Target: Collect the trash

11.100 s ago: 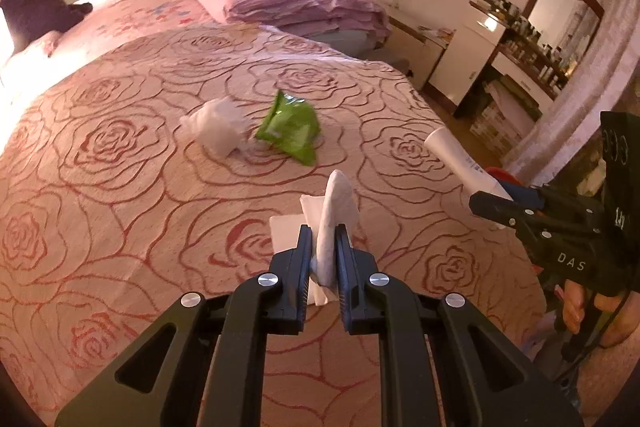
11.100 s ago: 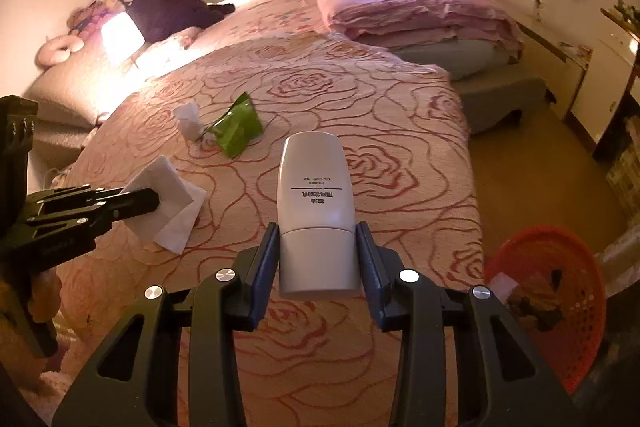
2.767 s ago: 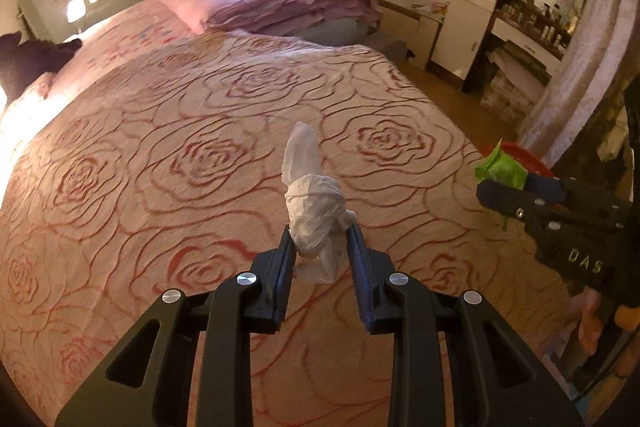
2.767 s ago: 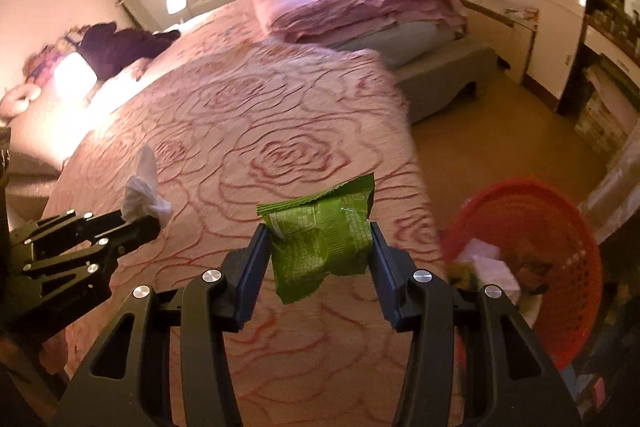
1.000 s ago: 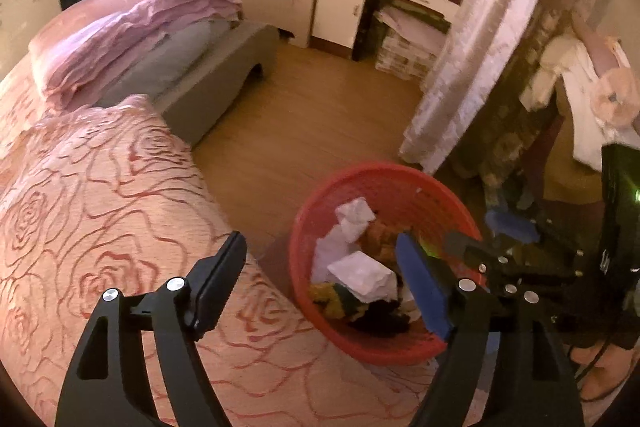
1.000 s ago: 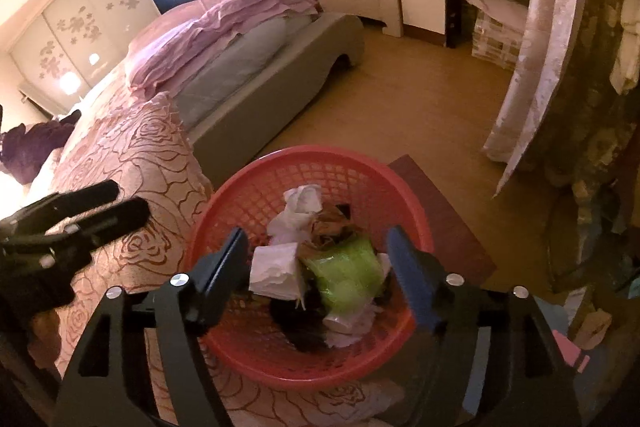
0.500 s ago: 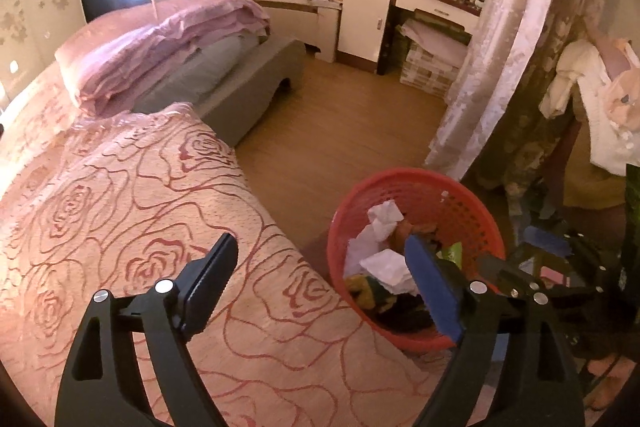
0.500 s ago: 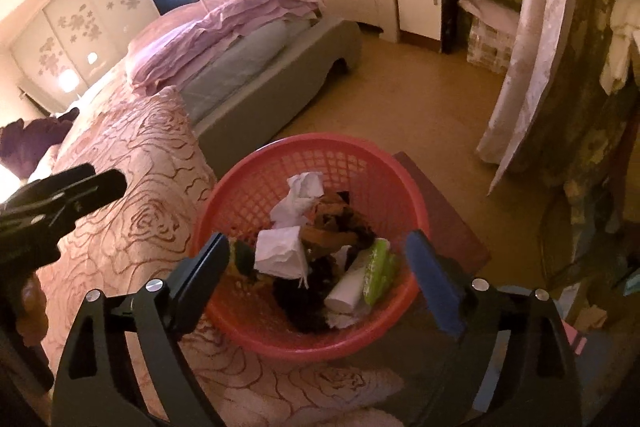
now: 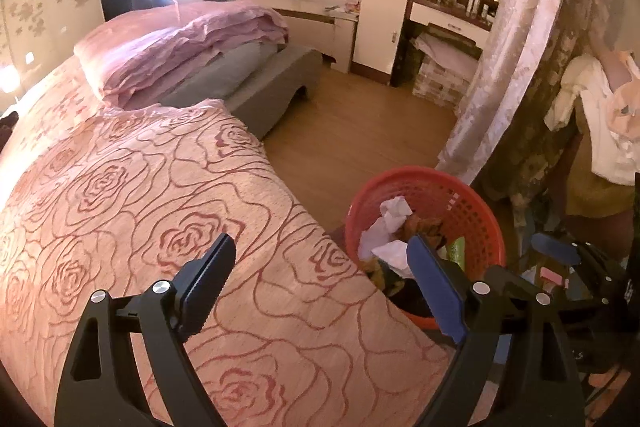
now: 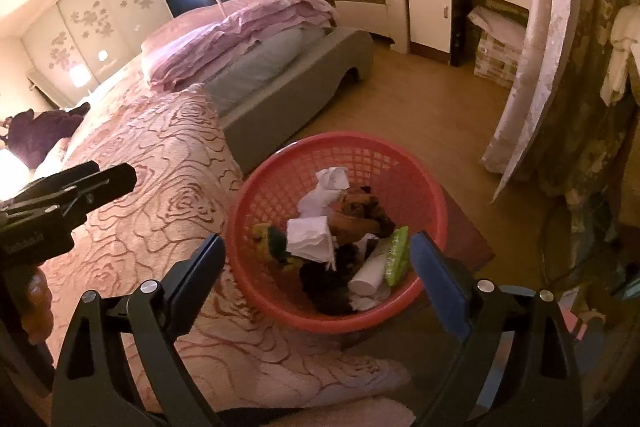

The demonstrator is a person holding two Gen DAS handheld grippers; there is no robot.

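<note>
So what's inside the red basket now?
The red basket holds crumpled white tissues, a white tube, a green wrapper and dark and brown scraps. Anything beneath that pile is covered.

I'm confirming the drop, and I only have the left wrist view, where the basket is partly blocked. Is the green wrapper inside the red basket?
Observer: Yes. The crinkled green wrapper lies inside the red plastic mesh basket, near its front wall.
Operator: And the white tube?
Observer: The white plastic tube is in there too, right beside the wrapper.
Operator: Is the right tool clear?
Observer: The right tool is open. Its jaws have just been opening and nothing is between them.
</note>
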